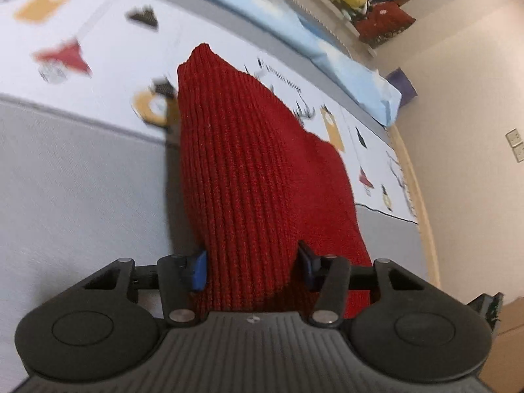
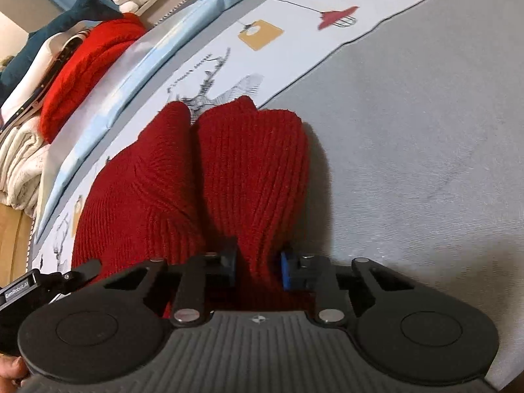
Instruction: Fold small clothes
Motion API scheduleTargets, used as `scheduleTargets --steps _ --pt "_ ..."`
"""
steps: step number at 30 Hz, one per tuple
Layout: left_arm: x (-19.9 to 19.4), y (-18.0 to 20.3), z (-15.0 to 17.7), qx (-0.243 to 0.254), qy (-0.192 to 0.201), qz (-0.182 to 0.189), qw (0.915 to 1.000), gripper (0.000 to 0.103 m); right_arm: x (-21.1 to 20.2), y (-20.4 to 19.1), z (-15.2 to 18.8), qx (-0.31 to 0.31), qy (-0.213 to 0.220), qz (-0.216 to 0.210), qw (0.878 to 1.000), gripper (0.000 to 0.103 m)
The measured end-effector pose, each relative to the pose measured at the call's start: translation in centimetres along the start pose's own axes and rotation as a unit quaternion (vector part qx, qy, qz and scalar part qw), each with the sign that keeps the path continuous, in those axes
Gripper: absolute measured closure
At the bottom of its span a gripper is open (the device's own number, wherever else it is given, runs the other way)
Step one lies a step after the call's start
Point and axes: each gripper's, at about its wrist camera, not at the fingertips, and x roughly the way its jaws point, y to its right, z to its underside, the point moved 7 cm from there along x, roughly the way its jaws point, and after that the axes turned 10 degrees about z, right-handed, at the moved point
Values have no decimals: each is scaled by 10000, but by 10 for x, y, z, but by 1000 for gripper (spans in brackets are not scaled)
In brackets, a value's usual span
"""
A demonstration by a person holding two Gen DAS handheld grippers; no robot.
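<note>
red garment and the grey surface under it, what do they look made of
Red garment: looks like a chunky rib knit, likely wool or acrylic yarn, matte; parallel raised ribs run along it and it bunches softly. Grey surface: seems a woven or felt-like fabric, matte, with a fine even texture and faint creases; which exact fibre cannot be told.

Soft indoor light, motion blur at left view's top, fisheye-bent edges.
</note>
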Motion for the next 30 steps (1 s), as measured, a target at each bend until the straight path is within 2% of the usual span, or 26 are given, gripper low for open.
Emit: scheduleTargets --steps 6,9,11,13,15,17,19,20,22,23,24,26,27,29,30 --pt "-80 -24 -24 233 297 -432 9984 45 2 -74 24 -433 -43 -516 9977 82" --pt "-120 -54 -30 46 390 -570 9976 42 2 -114 41 -735 -155 -869 9934 82" --pt "-139 -77 -30 -125 387 -819 9958 41 6 -136 55 -967 -319 -1030 9894 82" --pt "-154 -98 -30 -231 423 -1171 9920 42 14 -148 68 -1180 -538 -1005 9864 82" --pt "-170 -102 -34 -101 576 -1239 9906 42 20 -150 73 -1340 -595 -787 9861 78" --pt "-186 -101 -35 78 714 -1339 9884 42 18 -148 71 -1524 -431 -459 9863 77" --pt "-194 -93 -30 201 689 -1356 9882 42 1 -149 64 -1803 76 -148 9835 75" --pt "-196 -91 -25 167 572 -1316 9895 43 -9 -151 60 -1899 304 -152 9812 75" --pt "-200 -78 -16 263 258 -1276 9911 43 -26 -157 60 -1949 458 -414 9789 74" --pt "-201 -67 -12 513 174 -1298 9901 43 -30 -162 64 -1969 382 -614 9778 71" --pt "-203 -56 -8 813 130 -1366 9872 43 -31 -167 69 -1983 208 -820 9765 60" --pt "-206 -39 4 1256 86 -1469 9811 43 -26 -174 84 -1933 -320 -1228 9729 49" --pt "-206 -33 10 1413 119 -1495 9785 43 -21 -179 93 -1943 -550 -1344 9701 49" --pt "-205 -26 25 1626 239 -1555 9741 43 -15 -184 105 -2071 -716 -1369 9660 51" --pt "-203 -25 31 1667 296 -1566 9730 43 -13 -185 112 -2181 -823 -1392 9624 68"
